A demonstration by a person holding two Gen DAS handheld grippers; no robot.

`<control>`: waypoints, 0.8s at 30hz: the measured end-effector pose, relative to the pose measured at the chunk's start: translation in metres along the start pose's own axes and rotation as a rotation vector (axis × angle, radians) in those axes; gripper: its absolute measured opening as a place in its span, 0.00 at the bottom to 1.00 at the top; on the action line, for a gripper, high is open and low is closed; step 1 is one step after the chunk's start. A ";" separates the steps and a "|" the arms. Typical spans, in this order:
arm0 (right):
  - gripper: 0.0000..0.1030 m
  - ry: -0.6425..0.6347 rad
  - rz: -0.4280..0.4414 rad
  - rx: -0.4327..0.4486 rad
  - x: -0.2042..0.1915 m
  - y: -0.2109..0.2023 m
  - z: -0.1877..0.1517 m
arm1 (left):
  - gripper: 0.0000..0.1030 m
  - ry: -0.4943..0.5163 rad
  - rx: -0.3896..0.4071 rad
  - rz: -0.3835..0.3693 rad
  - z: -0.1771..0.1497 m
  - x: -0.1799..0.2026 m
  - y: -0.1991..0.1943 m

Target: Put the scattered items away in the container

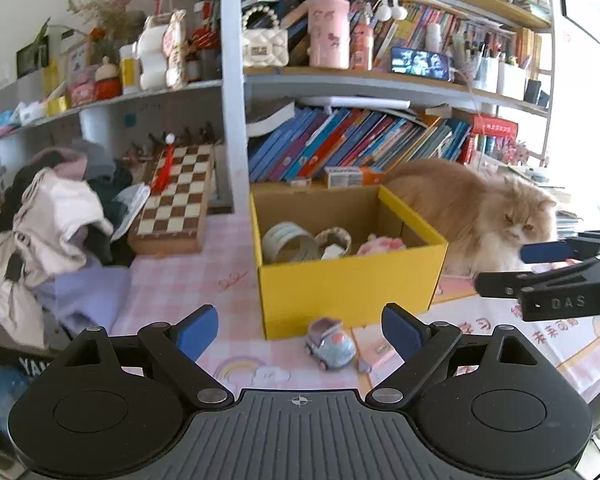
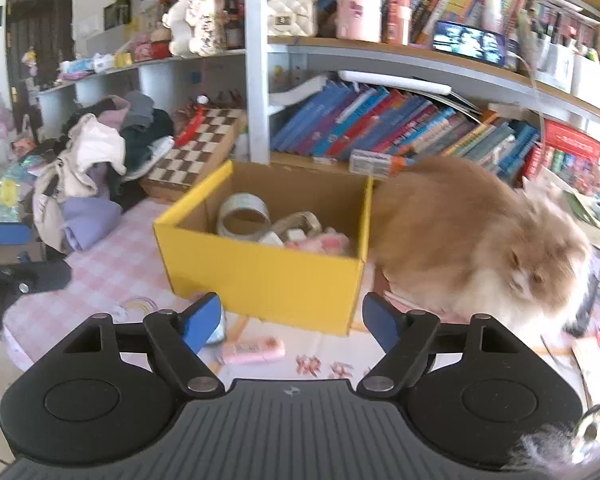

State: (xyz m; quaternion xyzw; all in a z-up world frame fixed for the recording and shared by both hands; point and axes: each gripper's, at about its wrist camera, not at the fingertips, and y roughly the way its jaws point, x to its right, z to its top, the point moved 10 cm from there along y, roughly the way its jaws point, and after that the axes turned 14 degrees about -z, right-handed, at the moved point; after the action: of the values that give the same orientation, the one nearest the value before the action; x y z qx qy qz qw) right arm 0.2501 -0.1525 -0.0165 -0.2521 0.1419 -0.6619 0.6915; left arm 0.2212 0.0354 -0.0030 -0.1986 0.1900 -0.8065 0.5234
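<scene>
While the left wrist view looks down over a pink checked tablecloth [image 1: 172, 280], the yellow cardboard box [image 1: 348, 292] stands open-topped in the middle, one corner turned toward the camera. Inside it lie a wide roll of tape [image 1: 288, 242] on its side, a smaller woven ring [image 1: 334, 240] and a pink plush toy [image 1: 382, 245]. Just in front of the box's near corner sits a small blue toy car [image 1: 331, 345], its long axis slanting from upper left to lower right. The left gripper [image 1: 298, 336] is released, its blue pads spread wide with nothing between them but the car lying on the cloth beyond, untouched. Right of the box a fluffy orange cat [image 1: 472, 216] crouches, and the right gripper [image 1: 540, 270] reaches in from the right edge, jaws apart and empty. Left of the box rest a chessboard [image 1: 176, 196] and a heap of clothes [image 1: 56, 220].

From the right wrist view, the box [image 2: 268, 280] again sits centre, the cat [image 2: 472, 240] pressed against its right side. A pink tube [image 2: 254, 350] lies flat in front of the box, its long axis running left to right. The right gripper [image 2: 292, 322] is released, pads well apart, holding nothing. The left gripper [image 2: 16, 256] shows at the left edge.
</scene>
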 end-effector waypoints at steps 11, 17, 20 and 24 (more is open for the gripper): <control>0.76 0.001 -0.013 -0.101 -0.003 0.006 -0.055 | 0.88 -0.036 -0.076 0.016 -0.046 0.004 0.010; 0.80 -0.024 -0.019 -0.114 -0.014 0.007 -0.073 | 0.88 -0.046 -0.114 0.021 -0.063 0.006 0.015; 0.82 -0.026 -0.013 -0.129 -0.018 0.008 -0.078 | 0.89 -0.047 -0.134 0.016 -0.069 0.008 0.018; 0.87 -0.020 -0.007 -0.147 -0.022 0.008 -0.082 | 0.89 -0.054 -0.154 0.009 -0.076 0.011 0.020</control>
State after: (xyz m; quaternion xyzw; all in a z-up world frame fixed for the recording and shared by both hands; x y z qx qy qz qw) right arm 0.2117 -0.1442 -0.0921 -0.3095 0.1823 -0.6495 0.6702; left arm 0.1935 0.0251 -0.0764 -0.2588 0.2382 -0.7815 0.5152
